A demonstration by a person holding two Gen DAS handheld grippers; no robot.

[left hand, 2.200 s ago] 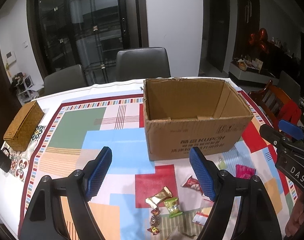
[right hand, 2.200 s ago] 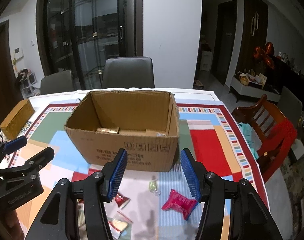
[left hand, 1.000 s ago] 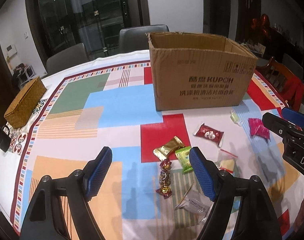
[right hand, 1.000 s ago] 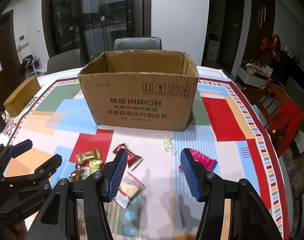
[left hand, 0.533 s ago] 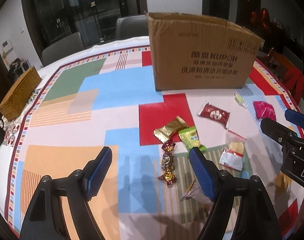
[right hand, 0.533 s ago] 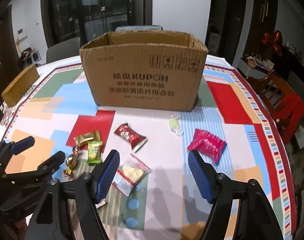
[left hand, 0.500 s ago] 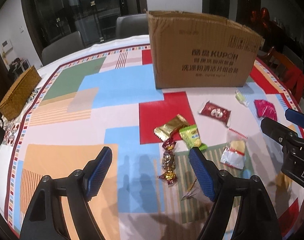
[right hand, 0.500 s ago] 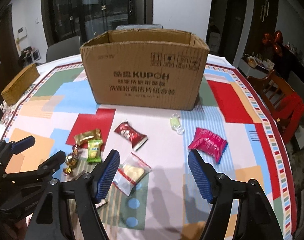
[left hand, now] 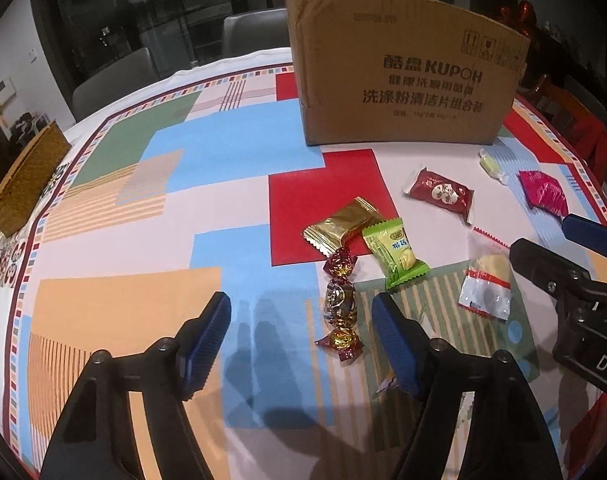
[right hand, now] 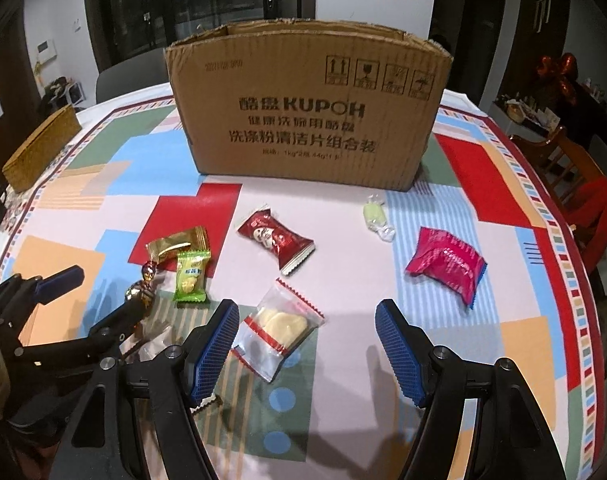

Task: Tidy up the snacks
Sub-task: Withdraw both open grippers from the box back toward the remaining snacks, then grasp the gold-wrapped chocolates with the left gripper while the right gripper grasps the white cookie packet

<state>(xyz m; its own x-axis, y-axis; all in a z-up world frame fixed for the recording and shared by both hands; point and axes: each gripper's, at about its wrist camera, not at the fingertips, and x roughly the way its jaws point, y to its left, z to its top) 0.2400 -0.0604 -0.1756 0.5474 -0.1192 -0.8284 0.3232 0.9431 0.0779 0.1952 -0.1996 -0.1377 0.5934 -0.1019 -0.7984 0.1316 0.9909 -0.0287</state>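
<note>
Hovering nearest: left gripper [left hand: 299, 314] and right gripper [right hand: 306, 322], ribbed blue pads apart, empty; left jaws just narrowed slightly. Between the left pads, twisted foil candies [left hand: 340, 308]; by the right, a clear crinkled biscuit sachet [right hand: 278, 330]. Mid-tablecloth [right hand: 343, 408]: green, gold, red, magenta packets. Far edge: corrugated cardboard box [right hand: 307, 112], upright.
</note>
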